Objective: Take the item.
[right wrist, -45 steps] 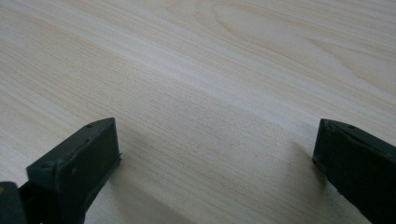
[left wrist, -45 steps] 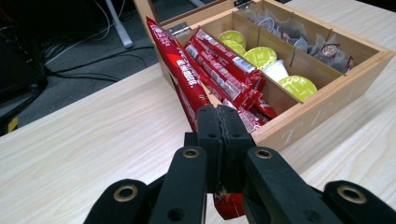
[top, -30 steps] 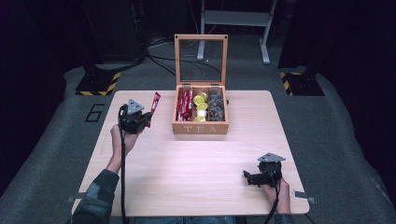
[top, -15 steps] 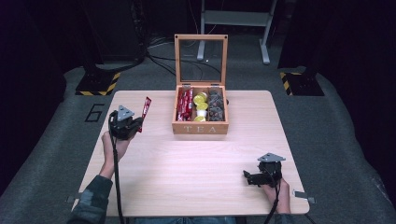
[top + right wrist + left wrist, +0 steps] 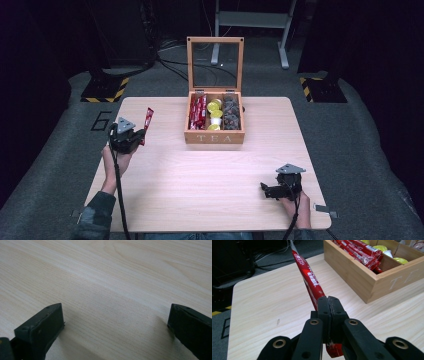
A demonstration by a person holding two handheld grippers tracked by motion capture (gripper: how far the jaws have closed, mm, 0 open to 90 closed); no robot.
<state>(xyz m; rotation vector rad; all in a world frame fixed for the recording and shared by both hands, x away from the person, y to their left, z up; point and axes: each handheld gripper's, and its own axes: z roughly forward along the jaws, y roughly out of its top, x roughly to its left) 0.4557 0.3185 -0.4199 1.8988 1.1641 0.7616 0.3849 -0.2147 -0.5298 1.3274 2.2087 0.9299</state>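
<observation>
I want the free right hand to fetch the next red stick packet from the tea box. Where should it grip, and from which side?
Probably from above, on the packets' upper ends: they lie packed lengthwise in the tea box's left compartment, its walls blocking side approaches. Pinch one across its thin width, as the left gripper holds its packet. The right gripper is open.
</observation>
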